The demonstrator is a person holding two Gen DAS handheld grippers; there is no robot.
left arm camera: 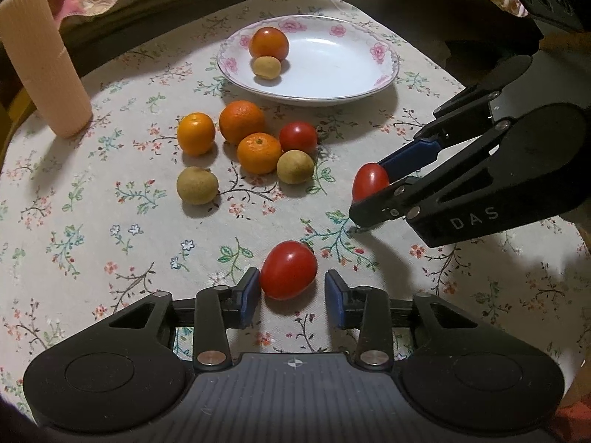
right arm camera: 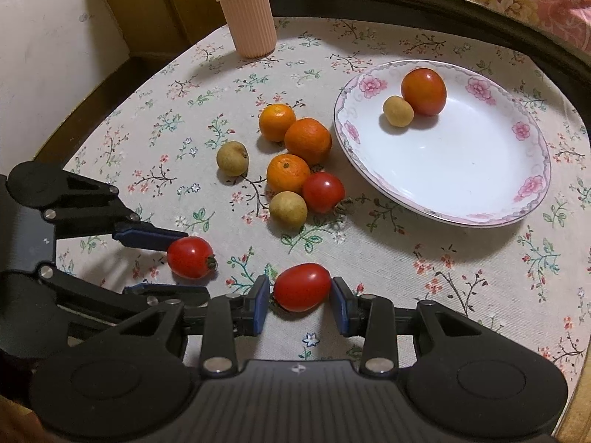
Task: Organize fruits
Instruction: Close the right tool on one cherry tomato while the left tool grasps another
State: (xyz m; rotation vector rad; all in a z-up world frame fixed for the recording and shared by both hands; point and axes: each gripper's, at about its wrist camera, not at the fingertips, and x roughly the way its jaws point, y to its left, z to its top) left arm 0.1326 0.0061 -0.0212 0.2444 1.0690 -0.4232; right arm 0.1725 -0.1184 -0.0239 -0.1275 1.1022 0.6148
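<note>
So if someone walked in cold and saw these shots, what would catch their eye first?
Probably the two red tomatoes up front, each sitting between open fingers: the left gripper around one tomato, the right gripper around the other tomato. Behind them, a cluster of oranges lies beside a flowered plate.

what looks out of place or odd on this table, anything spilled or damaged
Nothing looks spilled or damaged. The plate sits flat, holding just one tomato and one longan. The other fruit lies loose on the tablecloth, unsorted. The pink ribbed cup stands apart from it.
</note>
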